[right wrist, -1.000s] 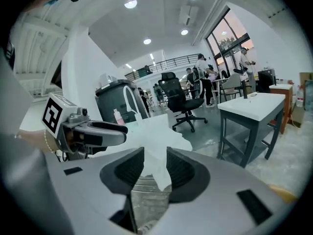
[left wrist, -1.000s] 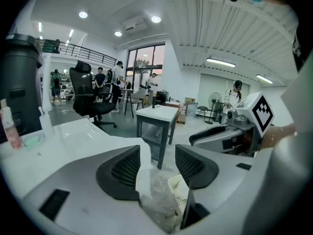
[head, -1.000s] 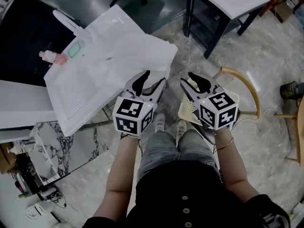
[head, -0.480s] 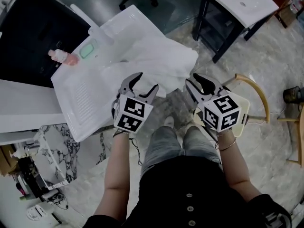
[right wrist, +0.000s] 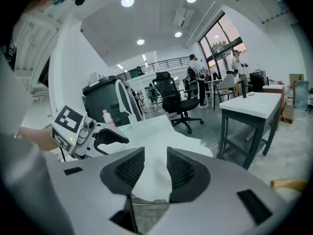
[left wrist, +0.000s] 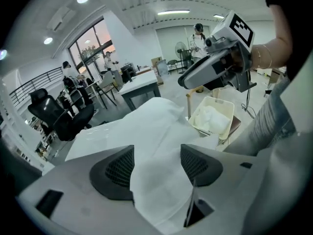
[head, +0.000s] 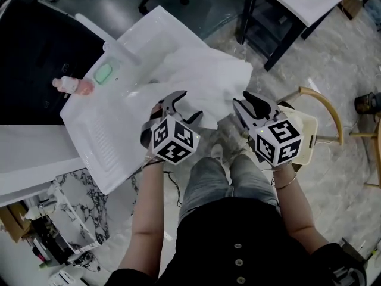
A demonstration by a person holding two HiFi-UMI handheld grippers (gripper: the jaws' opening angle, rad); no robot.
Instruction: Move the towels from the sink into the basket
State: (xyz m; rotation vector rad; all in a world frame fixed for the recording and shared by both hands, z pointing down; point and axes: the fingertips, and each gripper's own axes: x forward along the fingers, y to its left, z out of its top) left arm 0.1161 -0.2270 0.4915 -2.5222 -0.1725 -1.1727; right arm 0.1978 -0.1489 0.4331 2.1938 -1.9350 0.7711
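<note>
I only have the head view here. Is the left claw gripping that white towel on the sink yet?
Observer: No. In the left gripper view the left claw has just been opening. Its jaws stand wide apart, and the towel lies between them unpressed.
Operator: I can barely see the basket from up here. Is anything in it?
Observer: Yes. The left gripper view shows a crumpled towel already lying inside it.
</note>
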